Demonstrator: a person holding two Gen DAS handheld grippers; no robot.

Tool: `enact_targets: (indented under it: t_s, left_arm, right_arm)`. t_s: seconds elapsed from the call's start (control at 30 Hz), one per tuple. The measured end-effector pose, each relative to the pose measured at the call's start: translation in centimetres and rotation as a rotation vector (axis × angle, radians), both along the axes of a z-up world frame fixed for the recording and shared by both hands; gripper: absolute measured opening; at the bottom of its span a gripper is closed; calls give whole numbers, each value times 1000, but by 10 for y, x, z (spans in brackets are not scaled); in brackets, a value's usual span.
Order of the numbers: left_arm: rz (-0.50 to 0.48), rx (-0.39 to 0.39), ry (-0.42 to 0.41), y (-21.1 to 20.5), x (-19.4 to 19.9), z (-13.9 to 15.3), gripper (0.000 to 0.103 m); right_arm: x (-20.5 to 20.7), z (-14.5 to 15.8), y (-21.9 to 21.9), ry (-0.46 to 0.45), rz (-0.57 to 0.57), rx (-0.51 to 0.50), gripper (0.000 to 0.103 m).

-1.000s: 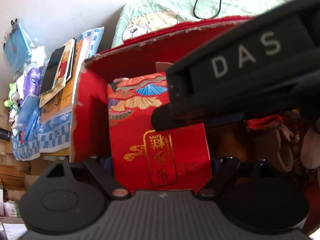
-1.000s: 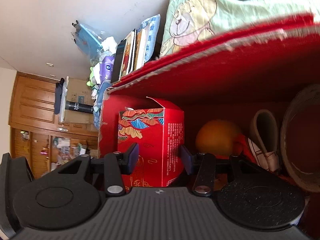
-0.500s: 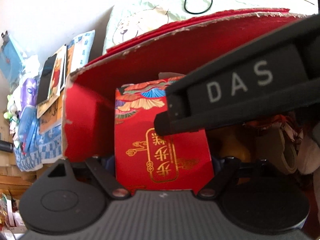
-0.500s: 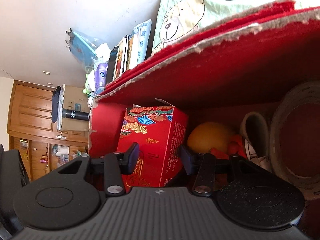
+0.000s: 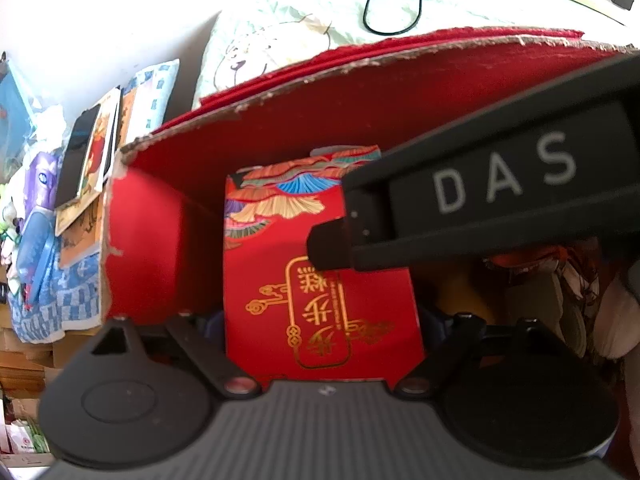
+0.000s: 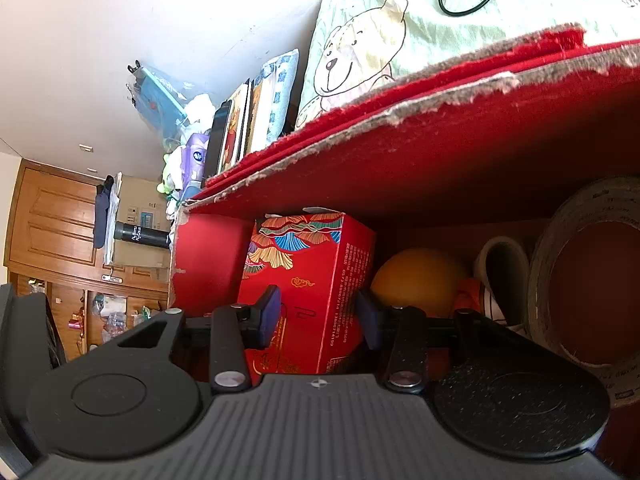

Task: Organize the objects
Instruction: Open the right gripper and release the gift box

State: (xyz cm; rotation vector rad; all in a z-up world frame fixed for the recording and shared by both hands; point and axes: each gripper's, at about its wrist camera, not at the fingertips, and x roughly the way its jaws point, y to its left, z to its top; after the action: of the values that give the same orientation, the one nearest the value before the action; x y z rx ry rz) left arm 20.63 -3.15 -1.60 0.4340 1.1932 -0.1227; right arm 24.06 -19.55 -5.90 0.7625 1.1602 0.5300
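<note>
Red gift carton (image 5: 320, 280) already stood inside the red storage box (image 5: 160, 248) beside an orange (image 6: 420, 280); left gripper (image 5: 322, 316) jaws clasped the carton, right gripper (image 6: 318, 316) jaws gaped around it; release remained.

Your carton (image 6: 308, 280) is red, gold characters and a gold frame on the front, fan shapes in blue, teal, orange and cream up top, small gold print down the side. Your box (image 5: 360, 120) is red inside, torn rim showing grey-brown board. Ball (image 6: 420, 280) orange. Tape roll (image 6: 540, 280) beige. Sheet (image 6: 440, 40) pale green, bear outlined in black. Cable (image 5: 420, 0) black. Cloth (image 5: 76, 296) blue-white checks. Your fingers (image 6: 268, 316) have dark blue pads on black.
</note>
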Motion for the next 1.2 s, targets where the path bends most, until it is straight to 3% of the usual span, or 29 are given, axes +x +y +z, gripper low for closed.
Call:
enact_targets:
  t_s: [1.2]
  left_arm:
    - [2, -47, 11, 6, -15, 1, 88]
  right_arm:
    - [4, 3, 11, -41, -16, -17, 46]
